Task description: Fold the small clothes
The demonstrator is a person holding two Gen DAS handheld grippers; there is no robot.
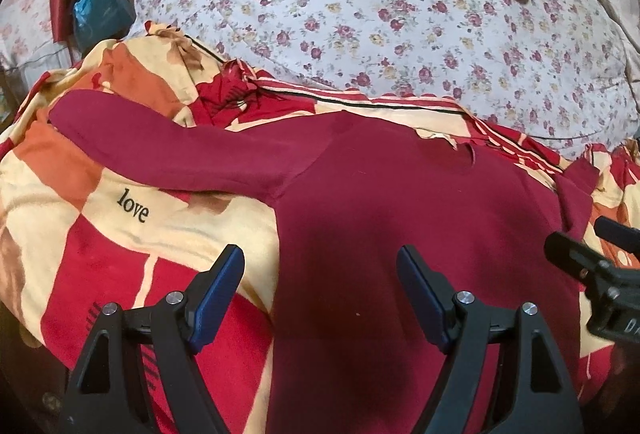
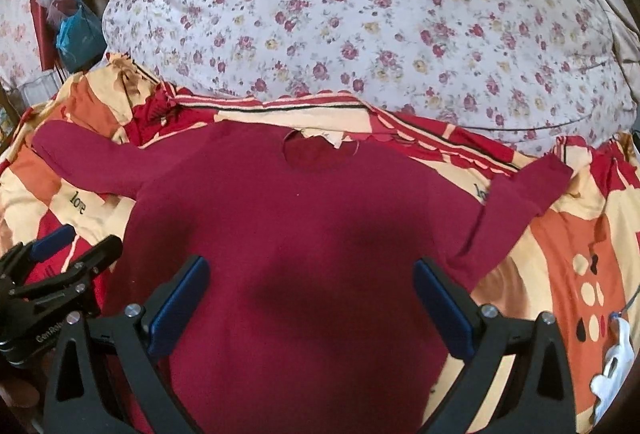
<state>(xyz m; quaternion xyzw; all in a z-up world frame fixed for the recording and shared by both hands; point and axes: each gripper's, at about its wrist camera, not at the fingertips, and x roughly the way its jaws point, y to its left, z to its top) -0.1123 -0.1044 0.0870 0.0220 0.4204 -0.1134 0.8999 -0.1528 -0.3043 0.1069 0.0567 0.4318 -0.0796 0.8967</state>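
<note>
Both grippers released: left gripper (image 1: 320, 266), right gripper (image 2: 312, 280). Dark red long-sleeved knit top (image 2: 288, 218) looks soft, limp; pinch the sleeve cuff at 10 o'clock.

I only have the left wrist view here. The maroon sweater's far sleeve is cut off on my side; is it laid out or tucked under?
Observer: Laid out. The right sleeve of the sweater stretches sideways, flat on the bedspread.
Operator: And the right gripper's jaws?
Observer: The right gripper is open, jaws spread over the sweater's body, gripping nothing.
Operator: Anything beside that sleeve?
Observer: A small white object lies nearer the camera; I cannot identify it.
</note>
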